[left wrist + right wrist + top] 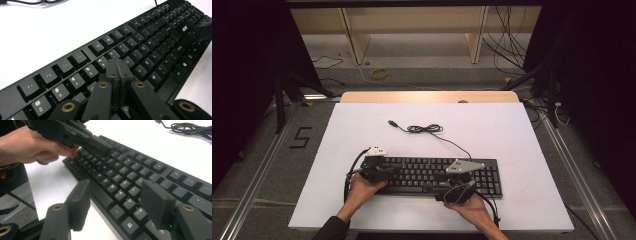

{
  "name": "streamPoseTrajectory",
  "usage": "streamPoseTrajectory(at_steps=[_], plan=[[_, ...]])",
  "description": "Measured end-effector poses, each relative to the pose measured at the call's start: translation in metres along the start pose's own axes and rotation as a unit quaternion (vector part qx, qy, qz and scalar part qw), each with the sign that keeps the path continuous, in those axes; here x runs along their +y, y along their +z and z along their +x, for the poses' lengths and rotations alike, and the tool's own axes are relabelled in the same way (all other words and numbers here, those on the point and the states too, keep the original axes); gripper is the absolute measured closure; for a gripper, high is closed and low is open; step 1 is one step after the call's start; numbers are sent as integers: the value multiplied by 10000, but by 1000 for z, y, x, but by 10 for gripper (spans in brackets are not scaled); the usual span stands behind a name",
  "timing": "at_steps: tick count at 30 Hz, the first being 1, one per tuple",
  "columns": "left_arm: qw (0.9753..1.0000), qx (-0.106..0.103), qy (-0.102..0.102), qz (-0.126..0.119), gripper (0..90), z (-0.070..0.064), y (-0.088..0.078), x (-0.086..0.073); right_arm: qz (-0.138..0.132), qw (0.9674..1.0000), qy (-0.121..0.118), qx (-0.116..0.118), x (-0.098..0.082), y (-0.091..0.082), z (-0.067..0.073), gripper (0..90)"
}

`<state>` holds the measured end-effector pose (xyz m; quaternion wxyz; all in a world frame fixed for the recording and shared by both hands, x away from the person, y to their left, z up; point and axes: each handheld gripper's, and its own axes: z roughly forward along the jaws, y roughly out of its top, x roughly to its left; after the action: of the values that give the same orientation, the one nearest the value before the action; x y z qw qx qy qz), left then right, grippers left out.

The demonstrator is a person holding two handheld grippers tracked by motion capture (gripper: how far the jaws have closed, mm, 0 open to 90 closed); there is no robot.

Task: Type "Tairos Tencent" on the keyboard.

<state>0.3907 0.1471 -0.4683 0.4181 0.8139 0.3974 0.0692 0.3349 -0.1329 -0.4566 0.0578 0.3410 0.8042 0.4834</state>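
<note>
The left claw is seen with its jaws pressed together, poised just above the number row of the black keyboard. The right claw is held with its jaws spread apart over the keyboard's near edge, and beyond both claws the keyboard's coiled cable is laid on the white table.

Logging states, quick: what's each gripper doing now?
Left gripper: closed, empty, over the keyboard.
Right gripper: open, empty, astride its front edge.

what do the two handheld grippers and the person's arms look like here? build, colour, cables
Both are matte black: left gripper, right gripper. Flat rectangular jaw pads sit on linkage arms with brass-coloured pivot bushings. Each carries a grey three-cornered plate on top and trails a black cable. A dark sleeve covers the left forearm.
</note>
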Motion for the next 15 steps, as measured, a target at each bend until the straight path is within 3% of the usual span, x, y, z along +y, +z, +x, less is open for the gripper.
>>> streamPoseTrajectory(at_steps=[15], plan=[[9998, 51, -22, 179, 890, 4, 9, -1, -28, 10000, 3, -8, -4, -8, 0, 403]])
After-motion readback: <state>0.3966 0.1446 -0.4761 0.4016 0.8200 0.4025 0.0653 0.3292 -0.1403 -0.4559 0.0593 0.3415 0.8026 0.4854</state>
